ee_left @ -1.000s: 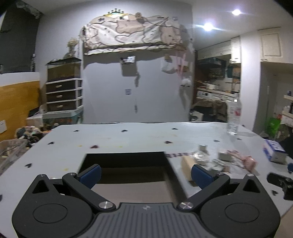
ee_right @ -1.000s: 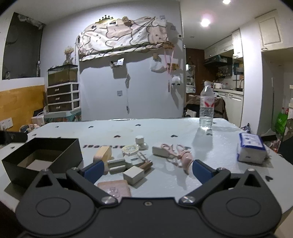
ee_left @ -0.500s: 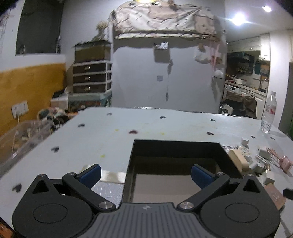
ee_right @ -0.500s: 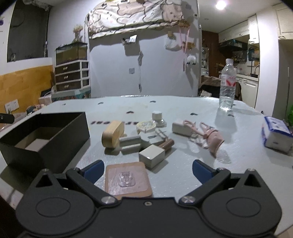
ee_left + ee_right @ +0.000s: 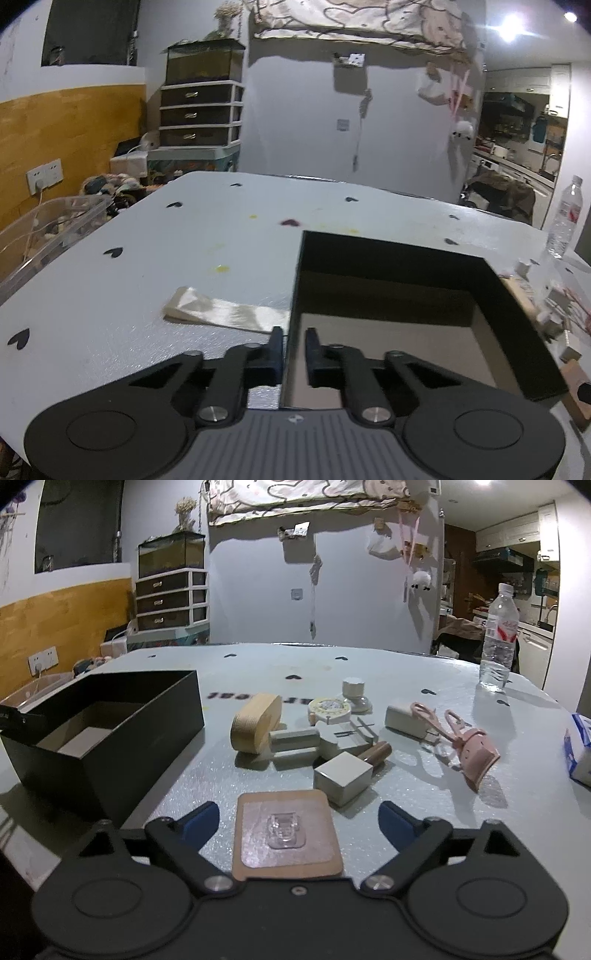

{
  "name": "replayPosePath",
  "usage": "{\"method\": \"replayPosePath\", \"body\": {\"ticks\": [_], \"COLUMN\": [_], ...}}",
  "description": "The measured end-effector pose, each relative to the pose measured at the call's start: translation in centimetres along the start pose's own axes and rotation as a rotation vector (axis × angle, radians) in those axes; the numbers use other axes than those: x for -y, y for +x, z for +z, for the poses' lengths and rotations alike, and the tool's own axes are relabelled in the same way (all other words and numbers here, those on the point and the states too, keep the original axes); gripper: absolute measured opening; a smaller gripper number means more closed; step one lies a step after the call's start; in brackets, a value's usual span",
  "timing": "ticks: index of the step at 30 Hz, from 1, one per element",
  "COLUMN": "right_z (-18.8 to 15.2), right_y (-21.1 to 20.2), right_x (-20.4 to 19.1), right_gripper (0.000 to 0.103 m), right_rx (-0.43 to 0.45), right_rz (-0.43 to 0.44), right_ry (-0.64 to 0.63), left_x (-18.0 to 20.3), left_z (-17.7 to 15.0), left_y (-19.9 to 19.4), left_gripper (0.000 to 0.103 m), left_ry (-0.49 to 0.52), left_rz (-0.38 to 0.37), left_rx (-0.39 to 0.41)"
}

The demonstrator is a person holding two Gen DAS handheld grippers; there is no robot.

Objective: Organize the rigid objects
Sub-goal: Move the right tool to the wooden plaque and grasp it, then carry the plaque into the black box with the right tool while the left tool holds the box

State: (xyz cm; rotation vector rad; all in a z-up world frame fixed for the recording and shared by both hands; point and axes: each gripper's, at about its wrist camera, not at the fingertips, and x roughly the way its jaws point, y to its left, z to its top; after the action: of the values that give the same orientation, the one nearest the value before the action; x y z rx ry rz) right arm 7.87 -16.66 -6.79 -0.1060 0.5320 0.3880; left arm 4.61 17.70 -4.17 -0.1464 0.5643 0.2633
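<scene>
Left hand-held gripper: jaws nearly together, clamped across near left wall of black box; one finger outside, one inside. Box open, standing on pale surface; beige flat packet just beside its left wall.

Right hand-held gripper: jaws wide, just been closing, pads not touching tan adhesive hook card lying flat between them. Grey cube, wooden oval block, pink clip grouped beyond; box at left.
</scene>
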Motion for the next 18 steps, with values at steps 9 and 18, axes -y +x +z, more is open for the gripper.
{"method": "replayPosePath", "body": {"ticks": [9, 18], "right_z": [-0.2, 0.4], "right_y": [1.8, 1.7], "right_x": [-0.8, -0.1], "right_gripper": [0.079, 0.064], "right_rx": [-0.055, -0.076], "right_rz": [-0.001, 0.087], "right_ry": [-0.088, -0.130], "left_x": [-0.1, 0.0], "left_z": [-0.2, -0.2], "left_y": [0.5, 0.6], "left_gripper": [0.004, 0.004], "left_ry": [0.013, 0.014], "left_rz": [0.002, -0.002], "left_rx": [-0.009, -0.004]}}
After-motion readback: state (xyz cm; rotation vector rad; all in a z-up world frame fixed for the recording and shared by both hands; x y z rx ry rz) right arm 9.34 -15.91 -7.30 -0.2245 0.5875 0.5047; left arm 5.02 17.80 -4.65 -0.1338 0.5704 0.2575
